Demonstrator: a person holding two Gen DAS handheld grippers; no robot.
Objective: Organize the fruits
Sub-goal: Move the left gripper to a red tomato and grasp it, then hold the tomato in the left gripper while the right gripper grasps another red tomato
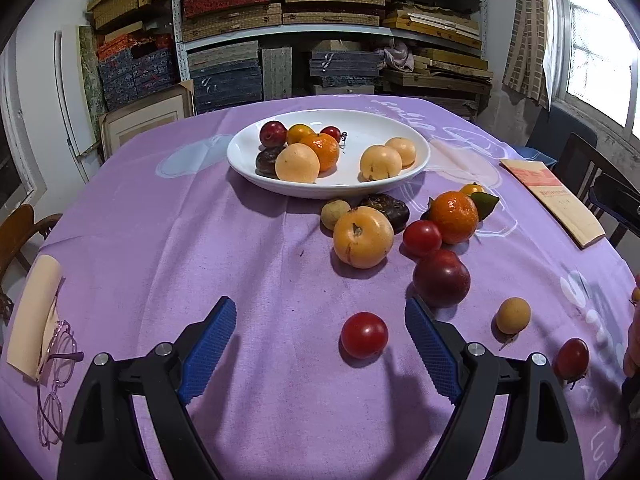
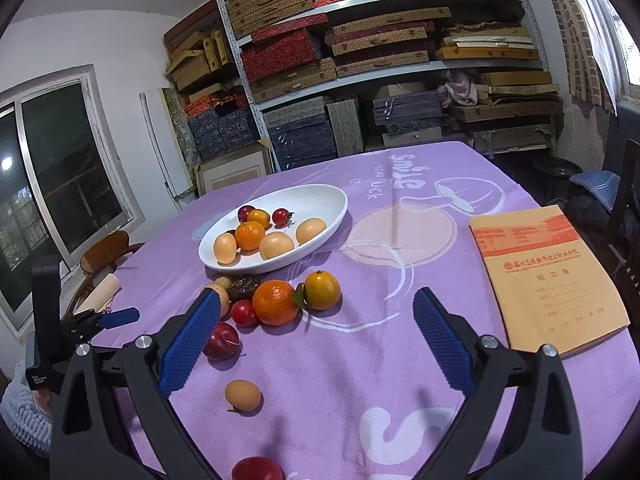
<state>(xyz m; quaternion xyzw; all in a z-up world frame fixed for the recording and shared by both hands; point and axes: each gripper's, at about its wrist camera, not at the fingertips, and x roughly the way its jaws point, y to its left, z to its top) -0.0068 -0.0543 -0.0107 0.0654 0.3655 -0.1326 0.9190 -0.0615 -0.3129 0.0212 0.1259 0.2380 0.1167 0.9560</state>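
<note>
A: Both spread wide?
B: Yes. The left hand-held gripper (image 1: 320, 322) and right hand-held gripper (image 2: 316, 320), black with blue pads, grip nothing above the purple-clothed counter (image 1: 160, 240).
A: The fruit?
B: Some in the white oval dish (image 1: 416, 148), upper centre; a small red tomato (image 1: 364, 335) lies loose, lower centre.

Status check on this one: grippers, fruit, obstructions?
Left gripper and right gripper open, empty. White plate part filled; loose fruit on purple cloth. Nothing blocking.

white plate (image 1: 420, 160), lilac tablecloth (image 1: 200, 240), orange tangerine (image 1: 454, 218)
</note>
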